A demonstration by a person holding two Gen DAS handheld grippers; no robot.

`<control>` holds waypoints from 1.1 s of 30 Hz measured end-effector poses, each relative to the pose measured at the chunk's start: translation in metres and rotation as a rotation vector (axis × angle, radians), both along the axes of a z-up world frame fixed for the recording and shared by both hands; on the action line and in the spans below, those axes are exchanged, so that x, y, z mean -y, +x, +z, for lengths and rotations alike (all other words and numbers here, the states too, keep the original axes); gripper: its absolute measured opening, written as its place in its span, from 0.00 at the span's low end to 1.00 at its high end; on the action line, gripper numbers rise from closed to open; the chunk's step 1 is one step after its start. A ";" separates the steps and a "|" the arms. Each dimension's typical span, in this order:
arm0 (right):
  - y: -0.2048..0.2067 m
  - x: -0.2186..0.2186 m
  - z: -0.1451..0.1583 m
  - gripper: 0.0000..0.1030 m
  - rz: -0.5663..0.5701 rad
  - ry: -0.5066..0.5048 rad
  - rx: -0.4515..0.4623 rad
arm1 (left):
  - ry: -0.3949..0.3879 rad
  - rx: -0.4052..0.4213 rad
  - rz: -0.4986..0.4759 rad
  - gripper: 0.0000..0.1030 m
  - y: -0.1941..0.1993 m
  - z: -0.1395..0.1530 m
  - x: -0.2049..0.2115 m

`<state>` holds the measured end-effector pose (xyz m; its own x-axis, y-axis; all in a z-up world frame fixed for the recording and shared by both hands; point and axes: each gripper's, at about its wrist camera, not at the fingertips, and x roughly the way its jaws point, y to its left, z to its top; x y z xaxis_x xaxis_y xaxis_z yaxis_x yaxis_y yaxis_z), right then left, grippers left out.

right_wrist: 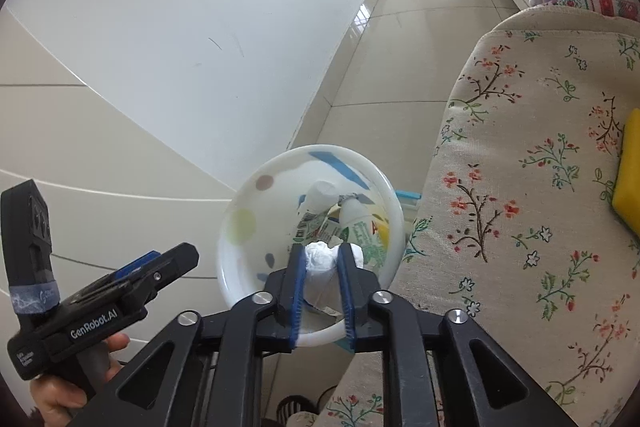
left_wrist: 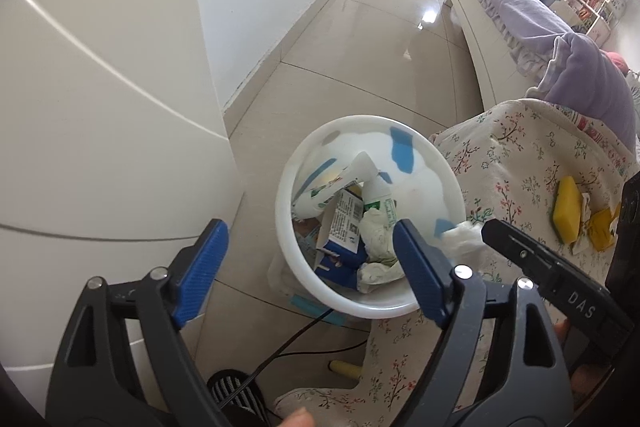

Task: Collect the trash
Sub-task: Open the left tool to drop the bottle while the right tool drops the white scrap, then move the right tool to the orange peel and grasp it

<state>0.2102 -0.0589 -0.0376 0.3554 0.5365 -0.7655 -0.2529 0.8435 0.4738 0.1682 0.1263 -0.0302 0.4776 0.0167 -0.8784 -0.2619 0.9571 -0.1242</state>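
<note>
The right claw (right_wrist: 320,259) is closed on a crumpled white tissue (right_wrist: 319,257), pinched between its 2 blue pads at the lower centre of the right wrist view, directly over the open mouth of the white trash bin (right_wrist: 236,259). In the left wrist view the same tissue (left_wrist: 460,237) shows at the bin's right rim, with the black tip of the right claw (left_wrist: 500,231) beside it.

The left claw (left_wrist: 308,251) is spread wide and holds nothing; its 2 blue pads sit at the lower centre of the frame, one left of the bin (left_wrist: 288,247) and one over its near right rim. Inside the bin lie a white bottle with a green label (left_wrist: 320,195), a blue carton (left_wrist: 344,227) and pale crumpled paper (left_wrist: 376,239).

At the right edge of the left view, a yellow sponge (left_wrist: 568,211) and a yellow wrapper (left_wrist: 604,229) rest on the floral cloth (left_wrist: 512,167), just beside each other. The bin stands on the tiled floor (left_wrist: 360,47), against the floral cloth, with a white cabinet (left_wrist: 100,107) to its left.
</note>
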 end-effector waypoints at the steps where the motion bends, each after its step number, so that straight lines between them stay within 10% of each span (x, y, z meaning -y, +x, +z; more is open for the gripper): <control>1: 0.000 0.002 0.000 0.51 -0.008 -0.001 -0.003 | 0.002 0.001 0.000 0.84 -0.002 0.001 0.000; 3: -0.002 0.005 0.003 0.74 -0.034 -0.005 0.006 | 0.008 0.002 0.004 0.89 -0.005 0.004 0.000; 33: -0.077 0.156 0.048 0.75 -0.199 -0.310 0.008 | -0.053 0.046 -0.232 0.99 -0.038 0.029 0.090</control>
<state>0.1336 -0.2147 0.0108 0.4359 0.1994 -0.8776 -0.0718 0.9797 0.1869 0.1306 0.0360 -0.0009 0.5031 -0.1435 -0.8522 -0.0284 0.9828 -0.1823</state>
